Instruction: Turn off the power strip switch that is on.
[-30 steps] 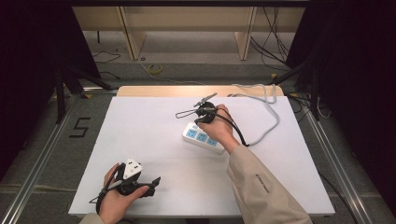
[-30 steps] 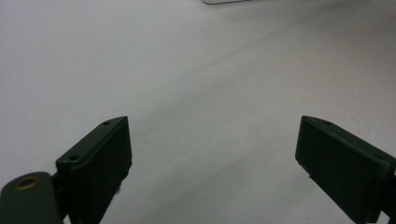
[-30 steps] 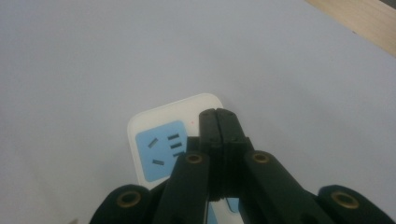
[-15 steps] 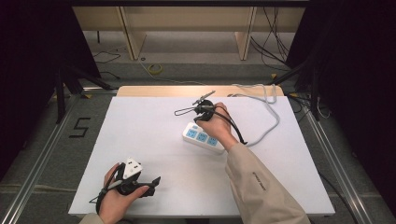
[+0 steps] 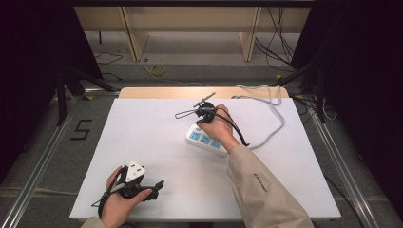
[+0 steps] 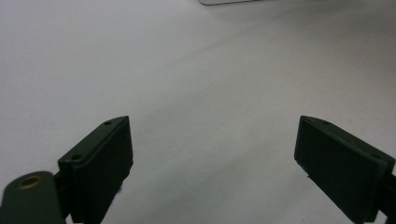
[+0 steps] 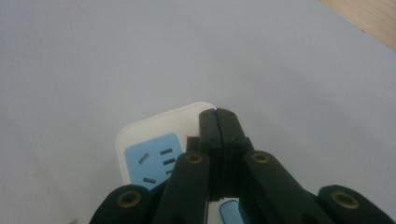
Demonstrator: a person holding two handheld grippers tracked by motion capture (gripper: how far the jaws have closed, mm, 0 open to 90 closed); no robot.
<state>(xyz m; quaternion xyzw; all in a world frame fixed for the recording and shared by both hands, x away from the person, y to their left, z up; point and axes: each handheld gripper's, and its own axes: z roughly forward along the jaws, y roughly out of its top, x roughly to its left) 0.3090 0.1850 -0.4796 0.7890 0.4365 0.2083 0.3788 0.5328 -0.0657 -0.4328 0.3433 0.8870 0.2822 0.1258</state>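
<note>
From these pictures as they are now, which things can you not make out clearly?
- Power strip: in the right gripper view, the shut right claw covers its end, with a small red part beside the tips; whether the tips touch it is unclear.
- Power strip, high view: the right hand hides its far end.
- Left gripper view: a white thing is cut off by the top edge.
- Left claw: open above the white table.
</note>
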